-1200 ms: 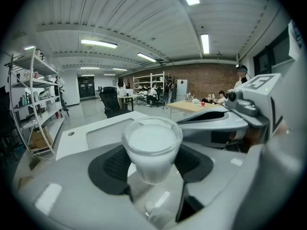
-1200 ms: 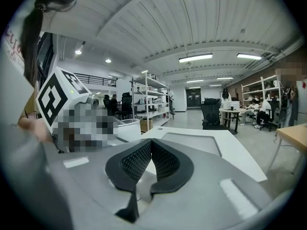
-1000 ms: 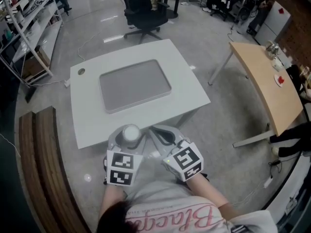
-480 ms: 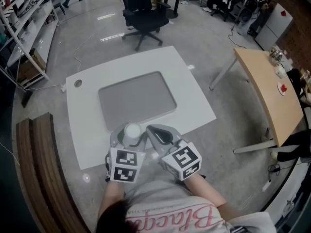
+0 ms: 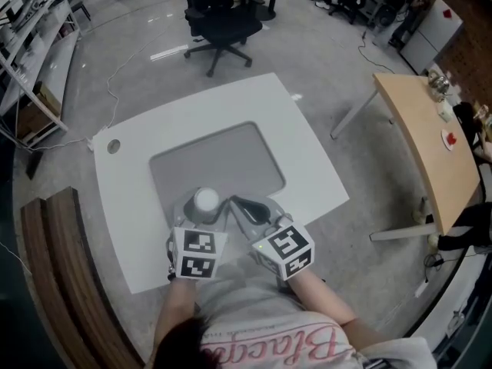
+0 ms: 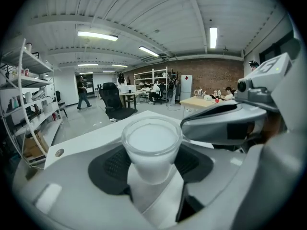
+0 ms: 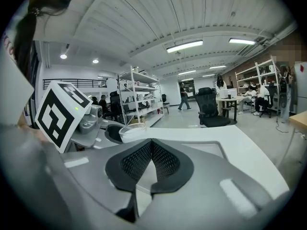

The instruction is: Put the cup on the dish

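Note:
A white cup (image 5: 206,200) (image 6: 151,143) stands upright between the jaws of my left gripper (image 5: 201,207) (image 6: 152,163), which is shut on its lower body. The cup hangs over the near edge of the grey rectangular dish (image 5: 223,160), which lies on the white table (image 5: 307,167). My right gripper (image 5: 247,206) (image 7: 151,158) is just right of the cup, shut with nothing between its pads. From the right gripper view the cup (image 7: 132,131) shows to the left, beside the left gripper's marker cube (image 7: 60,114).
A black office chair (image 5: 219,18) stands beyond the table. A wooden table (image 5: 423,121) is at the right, a wooden bench (image 5: 54,267) at the near left, and shelving (image 5: 27,44) at the far left. The white table has a cable hole (image 5: 114,146) near its left corner.
Both grippers have moved forward over the table with the cup, from its near edge to the near edge of the grey dish. The grip on the cup is unchanged.

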A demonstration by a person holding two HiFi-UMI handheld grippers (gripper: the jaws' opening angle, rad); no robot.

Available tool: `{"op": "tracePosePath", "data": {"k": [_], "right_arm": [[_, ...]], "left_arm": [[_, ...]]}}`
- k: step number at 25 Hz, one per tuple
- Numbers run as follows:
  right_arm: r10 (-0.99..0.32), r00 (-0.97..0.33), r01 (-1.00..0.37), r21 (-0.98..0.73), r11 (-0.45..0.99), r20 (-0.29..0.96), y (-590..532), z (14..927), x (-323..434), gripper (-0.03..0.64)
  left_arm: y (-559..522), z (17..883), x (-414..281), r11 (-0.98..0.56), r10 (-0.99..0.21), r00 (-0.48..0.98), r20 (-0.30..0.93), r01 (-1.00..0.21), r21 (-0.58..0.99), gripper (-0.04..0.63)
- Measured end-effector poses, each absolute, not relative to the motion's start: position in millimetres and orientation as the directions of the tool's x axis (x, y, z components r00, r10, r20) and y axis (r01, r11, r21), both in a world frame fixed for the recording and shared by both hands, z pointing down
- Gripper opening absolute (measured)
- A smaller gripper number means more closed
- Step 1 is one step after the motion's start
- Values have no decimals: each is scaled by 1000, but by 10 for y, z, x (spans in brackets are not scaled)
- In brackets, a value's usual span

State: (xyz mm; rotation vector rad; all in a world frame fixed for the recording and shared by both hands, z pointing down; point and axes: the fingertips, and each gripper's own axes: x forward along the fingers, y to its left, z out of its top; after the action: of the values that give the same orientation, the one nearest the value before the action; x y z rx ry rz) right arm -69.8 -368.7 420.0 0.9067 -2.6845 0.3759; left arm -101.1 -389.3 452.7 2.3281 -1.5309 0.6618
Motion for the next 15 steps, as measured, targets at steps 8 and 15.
{"op": "tracePosePath", "data": {"k": [8,15], "right_arm": [[-552,-740,-646,-176,743,386,-3905,4408,-678,0],[-545,-724,-660,-192,727,423,-3962,4575,-633,1]], "left_arm": [[-4263,4784,-1029,-401,-814,331,478,-915,-49,261],[-4444,5064,-1010,-398,-812,334,478,-917,-35,261]]}}
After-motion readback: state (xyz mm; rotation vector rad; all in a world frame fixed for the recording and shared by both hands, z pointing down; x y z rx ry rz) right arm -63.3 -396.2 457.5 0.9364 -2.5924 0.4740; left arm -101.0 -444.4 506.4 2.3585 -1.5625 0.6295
